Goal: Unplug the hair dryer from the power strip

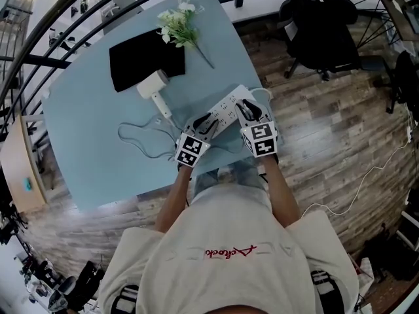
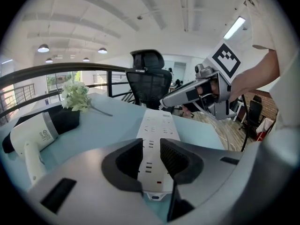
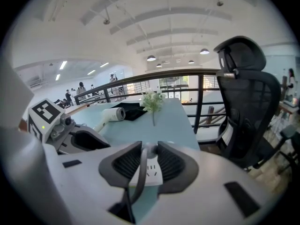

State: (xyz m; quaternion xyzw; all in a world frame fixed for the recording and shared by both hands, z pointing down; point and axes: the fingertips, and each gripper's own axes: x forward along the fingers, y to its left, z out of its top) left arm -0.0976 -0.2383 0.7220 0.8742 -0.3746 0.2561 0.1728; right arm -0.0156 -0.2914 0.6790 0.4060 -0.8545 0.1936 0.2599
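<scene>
In the head view, the person's two bare forearms reach forward side by side from the lower centre to a pale blue table (image 1: 91, 123). The left gripper (image 1: 204, 124) and right gripper (image 1: 247, 110) both slope down onto a long white power strip (image 1: 226, 110) lying at a slant at mid-frame, near the table's right edge. The left gripper is at its lower-left end and the right gripper at its upper-right end. Up and to the left, a white hair dryer (image 1: 154, 84) lies with its barrel on a flat black cloth (image 1: 141, 61). A sprig of white flowers (image 1: 177, 23) lies above it. A thin grey cable (image 1: 137, 139) loops over the table left of the grippers.

In the left gripper view, the jaws stand slightly apart over the near end of the power strip (image 2: 157, 125). The strip is wider than their gap, so they do not grip its sides; whether they press on its top cannot be told. The hair dryer (image 2: 33, 135) lies at the left edge. The right gripper comes in from the upper right, over the strip's far end.

In the right gripper view, the jaws are clamped on a rounded white plug (image 3: 150, 150) at their tips. Its cable (image 3: 136, 182) trails down between the pads, over the strip's end (image 3: 151, 172). The plug's pins are hidden. The hair dryer (image 3: 112, 115) lies farther back on the table, left of centre.
</scene>
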